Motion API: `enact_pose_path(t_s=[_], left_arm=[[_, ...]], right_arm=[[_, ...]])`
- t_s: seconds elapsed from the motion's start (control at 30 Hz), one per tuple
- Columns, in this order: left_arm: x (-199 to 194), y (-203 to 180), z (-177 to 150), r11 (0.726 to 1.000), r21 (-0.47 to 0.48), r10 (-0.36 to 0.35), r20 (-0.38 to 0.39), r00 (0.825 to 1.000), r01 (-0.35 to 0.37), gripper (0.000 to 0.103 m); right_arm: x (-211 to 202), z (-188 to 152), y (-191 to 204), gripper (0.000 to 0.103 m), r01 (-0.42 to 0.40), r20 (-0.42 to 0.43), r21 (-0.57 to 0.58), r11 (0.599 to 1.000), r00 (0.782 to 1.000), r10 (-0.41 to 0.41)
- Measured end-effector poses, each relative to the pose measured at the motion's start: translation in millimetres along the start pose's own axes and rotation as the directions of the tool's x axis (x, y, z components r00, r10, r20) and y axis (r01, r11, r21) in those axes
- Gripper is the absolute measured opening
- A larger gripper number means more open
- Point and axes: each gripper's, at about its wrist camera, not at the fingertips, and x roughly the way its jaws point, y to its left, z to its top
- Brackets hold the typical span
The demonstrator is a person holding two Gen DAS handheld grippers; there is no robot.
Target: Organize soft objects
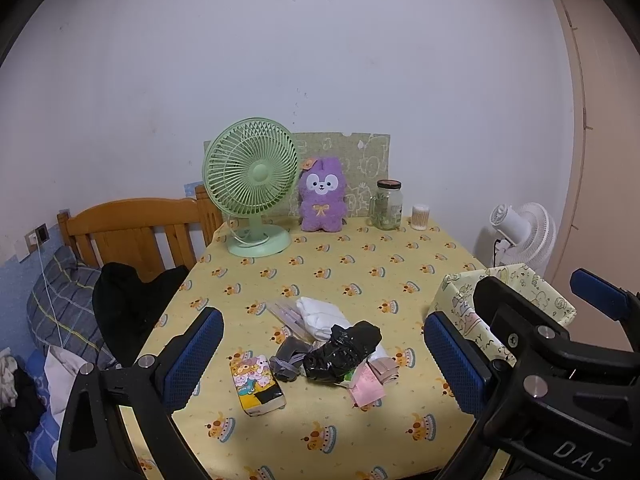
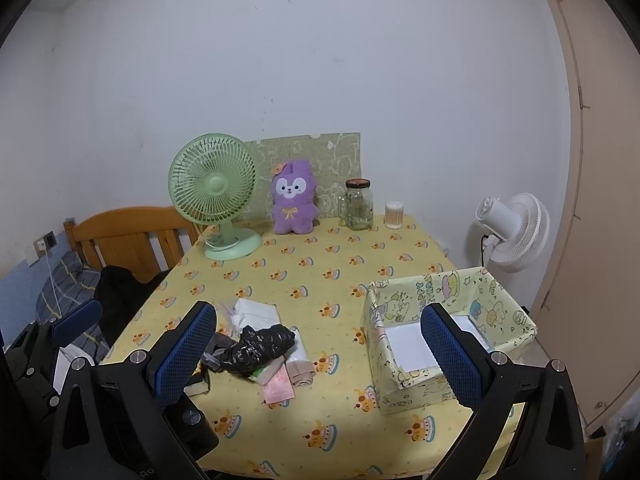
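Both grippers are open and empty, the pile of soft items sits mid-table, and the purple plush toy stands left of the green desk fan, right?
Not quite: in both wrist views the purple plush toy stands right of the green desk fan. Left gripper and right gripper are open and empty; the pile of soft items sits mid-table.

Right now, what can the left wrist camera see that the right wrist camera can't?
Only the left wrist view shows the whole cartoon tissue pack and the grey sock. Only the right wrist view looks inside the patterned box, where white paper lies. Both show the black bag, green fan, purple plush, glass jar, and both open claws: left claw, right claw.
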Motion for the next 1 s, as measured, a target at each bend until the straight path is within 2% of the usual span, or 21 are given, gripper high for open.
enact_pose_path(t_s=[0.57, 1.0], left_arm=[[24.7, 9.6, -2.2, 1.0, 0.004, 0.002, -0.049, 0.999, -0.002, 0.101], [62.9, 27.0, -17.7, 1.0, 0.008, 0.016, -0.121, 0.992, -0.015, 0.096]], right_arm=[[29.0, 2.3, 10.9, 0.103, 0.004, -0.044, -0.01, 1.0, 0.999, -0.004], [74.6, -13.1, 28.0, 0.103, 0.01, -0.115, -0.025, 1.0, 0.993, -0.013]])
